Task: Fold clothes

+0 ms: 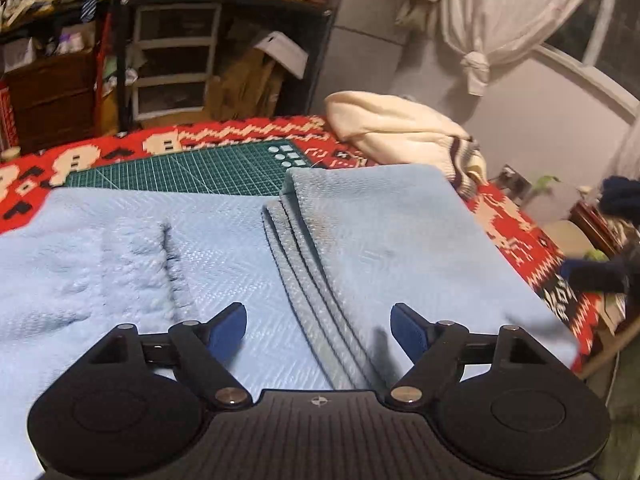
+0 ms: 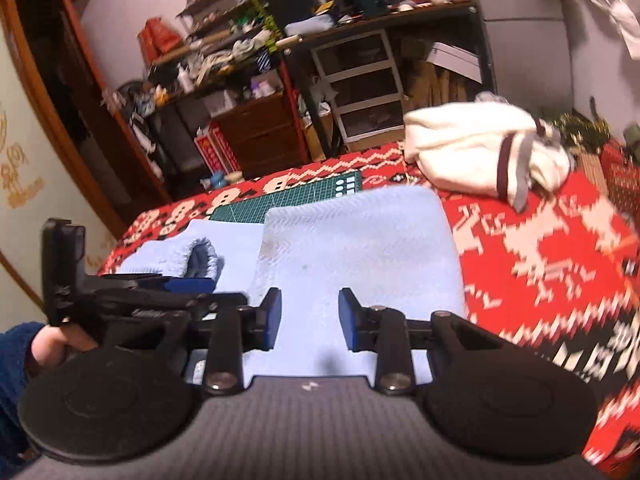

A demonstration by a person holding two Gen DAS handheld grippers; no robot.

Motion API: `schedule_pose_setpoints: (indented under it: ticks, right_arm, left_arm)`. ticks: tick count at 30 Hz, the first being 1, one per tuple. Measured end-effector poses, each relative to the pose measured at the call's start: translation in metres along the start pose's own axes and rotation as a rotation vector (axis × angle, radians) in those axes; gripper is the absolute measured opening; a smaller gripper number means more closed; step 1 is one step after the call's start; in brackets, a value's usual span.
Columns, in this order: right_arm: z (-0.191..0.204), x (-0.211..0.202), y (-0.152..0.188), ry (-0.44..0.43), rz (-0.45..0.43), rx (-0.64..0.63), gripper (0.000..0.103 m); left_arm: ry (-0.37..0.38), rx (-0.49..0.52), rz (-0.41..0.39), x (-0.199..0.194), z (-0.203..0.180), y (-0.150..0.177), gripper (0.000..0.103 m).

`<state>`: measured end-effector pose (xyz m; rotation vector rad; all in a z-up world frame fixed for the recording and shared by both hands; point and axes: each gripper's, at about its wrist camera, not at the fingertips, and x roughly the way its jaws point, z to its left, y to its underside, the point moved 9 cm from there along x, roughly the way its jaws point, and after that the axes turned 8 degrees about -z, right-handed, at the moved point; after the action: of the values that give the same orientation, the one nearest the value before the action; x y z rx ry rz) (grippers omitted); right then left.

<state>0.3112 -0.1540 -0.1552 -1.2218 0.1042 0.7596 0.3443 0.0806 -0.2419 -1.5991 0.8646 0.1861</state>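
A light blue knit sweater lies flat on the table, its right part folded over into a raised panel with stacked edges down the middle. My left gripper hovers just above it, open, with nothing between its blue pads. In the right wrist view the same sweater shows its folded panel and a sleeve cuff at the left. My right gripper is open over the panel's near edge. The other gripper, held by a hand, sits at the left.
A red patterned cloth covers the table, with a green cutting mat beyond the sweater. A cream sweater is heaped at the far right. Cluttered shelves and a drawer unit stand behind; the table edge drops off at the right.
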Motion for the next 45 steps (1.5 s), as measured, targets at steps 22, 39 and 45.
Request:
schedule_pose_setpoints:
  ticks: [22, 39, 45]
  right_arm:
    - [-0.024, 0.024, 0.048, -0.048, -0.064, 0.165, 0.034]
    - [0.005, 0.041, 0.065, -0.04, 0.006, 0.045, 0.034]
    - [0.034, 0.056, 0.087, -0.081, 0.065, -0.033, 0.027]
  left_arm:
    - [0.028, -0.103, 0.022, 0.018, -0.002, 0.003, 0.024]
    - [-0.059, 0.065, -0.162, -0.021, -0.007, -0.017, 0.039]
    - [0.105, 0.002, -0.12, -0.019, -0.024, -0.021, 0.017]
